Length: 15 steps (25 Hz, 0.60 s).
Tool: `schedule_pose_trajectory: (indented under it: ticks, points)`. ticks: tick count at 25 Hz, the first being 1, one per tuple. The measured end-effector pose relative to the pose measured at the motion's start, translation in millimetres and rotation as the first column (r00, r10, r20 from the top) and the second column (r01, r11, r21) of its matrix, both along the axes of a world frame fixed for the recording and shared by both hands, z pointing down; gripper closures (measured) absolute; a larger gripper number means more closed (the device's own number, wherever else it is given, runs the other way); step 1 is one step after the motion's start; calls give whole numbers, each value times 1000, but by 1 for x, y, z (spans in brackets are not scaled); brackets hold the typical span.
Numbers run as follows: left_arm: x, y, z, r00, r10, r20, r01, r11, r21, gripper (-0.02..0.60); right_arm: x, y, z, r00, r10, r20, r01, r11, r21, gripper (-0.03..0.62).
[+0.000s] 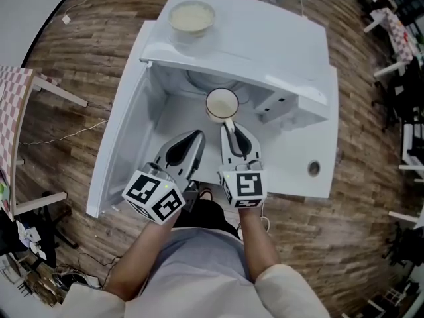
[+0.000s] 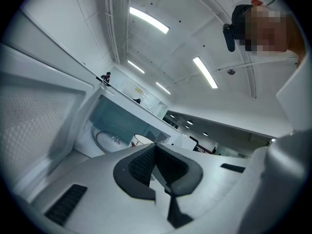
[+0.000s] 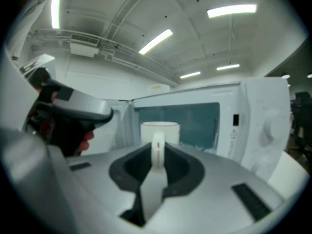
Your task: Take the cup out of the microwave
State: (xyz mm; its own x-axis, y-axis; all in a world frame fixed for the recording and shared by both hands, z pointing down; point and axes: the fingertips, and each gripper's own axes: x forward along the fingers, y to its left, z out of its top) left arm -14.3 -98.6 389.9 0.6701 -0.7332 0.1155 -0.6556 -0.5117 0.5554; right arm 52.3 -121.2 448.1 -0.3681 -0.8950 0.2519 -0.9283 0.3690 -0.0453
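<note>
A white cup hangs just in front of the open cavity of a white microwave. My right gripper is shut on the cup's handle, and the cup stands upright beyond the jaws. The microwave door is swung wide open to the left. My left gripper sits beside the right one, between the door and the cup, with its jaws together and nothing in them. In the left gripper view the left gripper points towards the cavity and the glass turntable.
A cream bowl stands on top of the microwave. The control panel with its knob is to the right of the cavity. A checked table stands at the left on a wooden floor, with chairs at the far right.
</note>
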Motion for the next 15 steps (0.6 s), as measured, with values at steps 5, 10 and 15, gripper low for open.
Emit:
schedule_pose_trajectory:
  ticks: [5, 10, 15]
  points:
    - [-4, 1, -4, 1000, 0, -4, 0, 1000, 5, 572, -4, 8, -8, 1000, -8, 3, 8, 1000, 4, 523]
    - [-2, 4, -5, 999, 0, -41, -1, 1000, -10, 572, 1, 18, -14, 1000, 0, 10, 0, 1000, 3, 523]
    - [0, 9, -8, 999, 10, -31, -10, 1000, -10, 572, 3, 26, -24, 1000, -5, 8, 5, 1000, 6, 523]
